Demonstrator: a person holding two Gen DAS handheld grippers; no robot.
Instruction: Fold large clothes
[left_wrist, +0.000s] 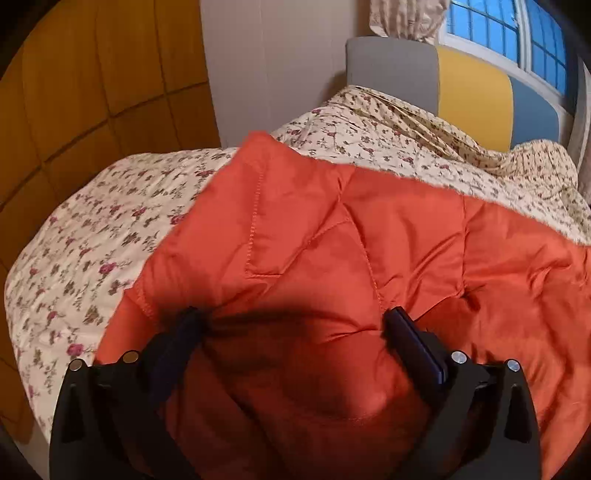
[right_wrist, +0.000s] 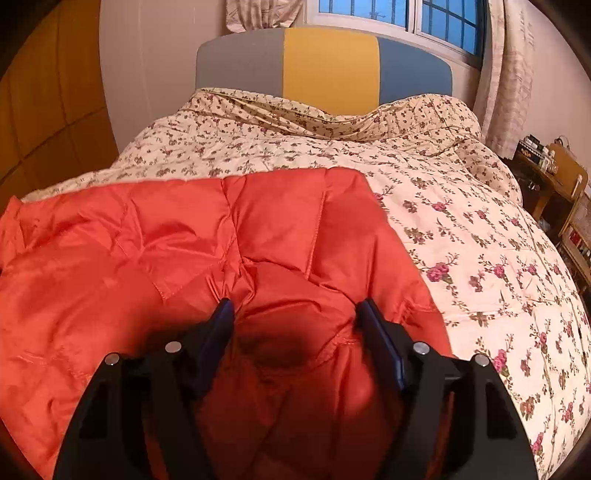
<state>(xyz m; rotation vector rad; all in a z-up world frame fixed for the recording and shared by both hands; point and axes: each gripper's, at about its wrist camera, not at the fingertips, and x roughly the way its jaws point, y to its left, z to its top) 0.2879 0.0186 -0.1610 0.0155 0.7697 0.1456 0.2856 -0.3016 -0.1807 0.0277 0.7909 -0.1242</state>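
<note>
An orange quilted puffer jacket lies spread on a floral bedspread. It also shows in the right wrist view. My left gripper is open, its fingers wide apart, low over the jacket's near left part, with puffed fabric bulging between them. My right gripper is open too, its fingers straddling a puffed fold near the jacket's right edge. Neither jaw is closed on the fabric.
The floral bedspread covers the whole bed. A grey, yellow and blue headboard stands at the far end under a window. A wooden wardrobe is on the left. A cluttered nightstand stands at the right.
</note>
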